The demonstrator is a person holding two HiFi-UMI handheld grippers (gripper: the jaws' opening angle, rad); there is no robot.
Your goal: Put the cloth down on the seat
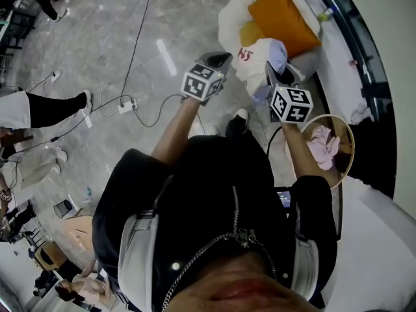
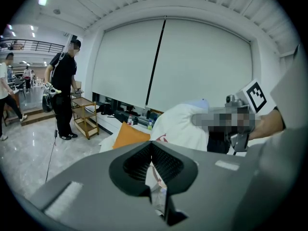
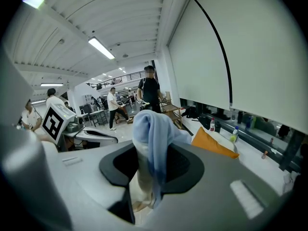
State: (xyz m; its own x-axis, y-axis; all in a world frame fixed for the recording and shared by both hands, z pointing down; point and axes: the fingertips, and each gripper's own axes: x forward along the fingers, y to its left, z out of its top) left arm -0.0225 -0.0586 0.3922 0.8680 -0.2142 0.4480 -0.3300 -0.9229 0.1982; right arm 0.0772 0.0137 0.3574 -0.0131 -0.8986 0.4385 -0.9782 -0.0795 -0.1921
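**Between two grippers: the cloth, gripped on both sides**

At the far left of the head view, a person's leg (image 1: 55,107) stands on the grey floor (image 1: 97,38). A cable (image 1: 140,38) runs over this floor to a power strip (image 1: 126,106).

Next comes the left gripper (image 1: 220,60). Its own view shows the jaws closed on a thin white fold of the cloth (image 1: 257,57). The cloth is white with red print and has a light blue part. It is held up between the two grippers, just in front of the seat (image 1: 335,47). Whether it already touches the seat, I cannot tell.

Right of the cloth is the right gripper (image 1: 278,75). Its jaws grip a thick, light blue bunch of the same cloth, which stands up above the pads.

Behind the cloth, an orange cushion (image 1: 283,12) lies on the seat. At the right, near the person's right arm, a round basket (image 1: 351,155) holds a pink rag (image 1: 324,145).
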